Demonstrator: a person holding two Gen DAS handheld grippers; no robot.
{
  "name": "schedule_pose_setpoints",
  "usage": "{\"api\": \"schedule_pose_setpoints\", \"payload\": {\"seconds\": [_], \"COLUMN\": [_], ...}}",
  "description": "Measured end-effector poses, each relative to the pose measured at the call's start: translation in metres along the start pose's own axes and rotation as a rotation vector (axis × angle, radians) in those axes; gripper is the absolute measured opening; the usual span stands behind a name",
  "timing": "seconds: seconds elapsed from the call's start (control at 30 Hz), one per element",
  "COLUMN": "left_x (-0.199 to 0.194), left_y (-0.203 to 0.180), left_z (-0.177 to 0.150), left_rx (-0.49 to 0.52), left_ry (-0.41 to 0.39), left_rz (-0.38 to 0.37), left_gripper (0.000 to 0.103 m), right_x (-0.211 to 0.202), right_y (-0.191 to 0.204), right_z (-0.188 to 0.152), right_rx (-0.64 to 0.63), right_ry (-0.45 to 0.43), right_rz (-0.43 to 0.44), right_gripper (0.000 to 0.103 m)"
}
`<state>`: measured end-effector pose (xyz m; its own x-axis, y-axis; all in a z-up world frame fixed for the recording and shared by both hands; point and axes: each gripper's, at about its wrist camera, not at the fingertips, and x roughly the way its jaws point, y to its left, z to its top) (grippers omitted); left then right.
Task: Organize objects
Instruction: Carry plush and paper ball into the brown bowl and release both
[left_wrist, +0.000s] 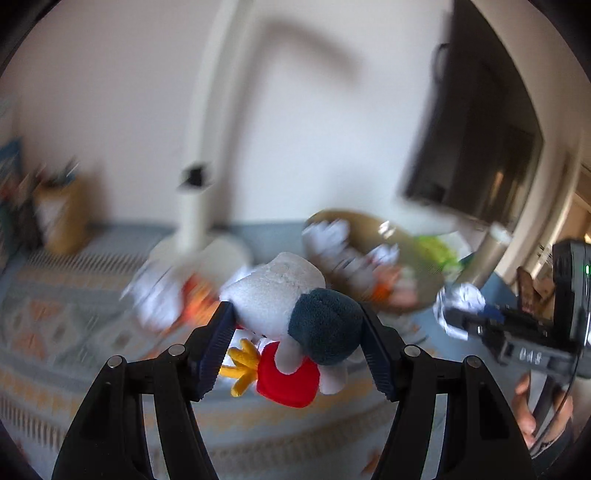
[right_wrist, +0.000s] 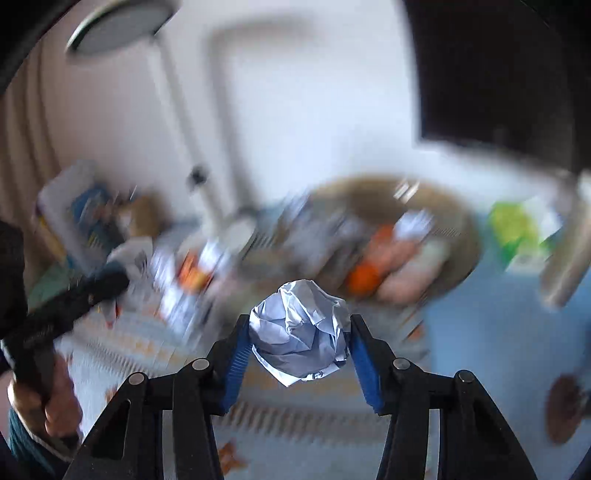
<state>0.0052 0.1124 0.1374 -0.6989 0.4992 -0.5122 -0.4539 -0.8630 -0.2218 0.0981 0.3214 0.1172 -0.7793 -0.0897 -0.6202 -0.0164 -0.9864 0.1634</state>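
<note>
My left gripper (left_wrist: 295, 314) is shut on a plush toy (left_wrist: 280, 295), white with a dark blue cap, a red piece and yellow feet, held above the patterned cloth. My right gripper (right_wrist: 299, 325) is shut on a crumpled ball of pale paper (right_wrist: 301, 332); it also shows in the left wrist view (left_wrist: 460, 306) at the right. A round brown basket (right_wrist: 458, 229) with white, orange and pink items lies beyond both grippers; it shows in the left wrist view (left_wrist: 343, 218) too. Both views are blurred by motion.
A patterned cloth (left_wrist: 55, 325) covers the table. A white lamp stand (left_wrist: 194, 206) rises at the back wall. A container of pens (left_wrist: 61, 218) stands at the far left. A dark monitor (left_wrist: 476, 147) is at the right, with a green and white packet (right_wrist: 517, 232) below it.
</note>
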Motion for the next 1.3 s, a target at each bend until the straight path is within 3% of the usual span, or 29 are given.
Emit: {"api": "schedule_pose_setpoints", "payload": {"seconds": [0.17, 0.27, 0.47, 0.53, 0.57, 0.6, 0.67, 0.83, 0.93, 1.07, 1.1, 1.17, 1.3], "left_x": [0.071, 0.109, 0.166, 0.170, 0.171, 0.171, 0.164, 0.125, 0.079, 0.005, -0.018, -0.047, -0.062], "left_y": [-0.049, -0.060, -0.072, -0.080, -0.081, -0.082, -0.081, -0.074, -0.065, -0.045, -0.036, -0.016, 0.034], "left_z": [0.041, 0.056, 0.055, 0.049, 0.048, 0.048, 0.050, 0.057, 0.056, 0.039, 0.028, 0.010, -0.036], "left_rx": [0.070, 0.039, 0.030, 0.054, 0.058, 0.057, 0.046, 0.041, 0.081, 0.114, 0.124, 0.124, 0.068], "left_ry": [0.015, -0.002, 0.020, 0.016, 0.025, 0.037, 0.023, 0.001, -0.033, -0.111, -0.134, -0.169, -0.102], "left_rz": [-0.033, -0.042, -0.084, -0.099, -0.110, -0.109, -0.111, -0.150, -0.112, 0.017, 0.065, 0.128, 0.286], "left_gripper": [0.064, 0.064, 0.064, 0.068, 0.073, 0.080, 0.087, 0.087, 0.087, 0.088, 0.098, 0.102, 0.102], "right_x": [0.013, 0.043, 0.093, 0.099, 0.101, 0.101, 0.094, 0.068, 0.052, 0.009, 0.001, -0.012, -0.002], "right_y": [-0.074, -0.115, -0.137, -0.137, -0.136, -0.138, -0.140, -0.139, -0.126, -0.089, -0.078, -0.051, -0.001], "right_z": [0.049, 0.061, 0.074, 0.076, 0.076, 0.074, 0.071, 0.064, 0.061, 0.044, 0.036, 0.009, -0.042], "right_rx": [0.226, 0.393, 0.502, 0.493, 0.484, 0.493, 0.510, 0.535, 0.513, 0.421, 0.387, 0.313, 0.178], "right_ry": [-0.087, -0.131, -0.084, -0.059, -0.054, -0.066, -0.099, -0.141, -0.139, -0.146, -0.141, -0.121, -0.073], "right_rz": [-0.078, -0.074, -0.019, 0.012, 0.024, 0.019, 0.025, 0.037, 0.069, -0.013, -0.045, -0.105, -0.186], "right_gripper": [0.051, 0.051, 0.051, 0.059, 0.076, 0.087, 0.087, 0.088, 0.088, 0.089, 0.093, 0.095, 0.095]}}
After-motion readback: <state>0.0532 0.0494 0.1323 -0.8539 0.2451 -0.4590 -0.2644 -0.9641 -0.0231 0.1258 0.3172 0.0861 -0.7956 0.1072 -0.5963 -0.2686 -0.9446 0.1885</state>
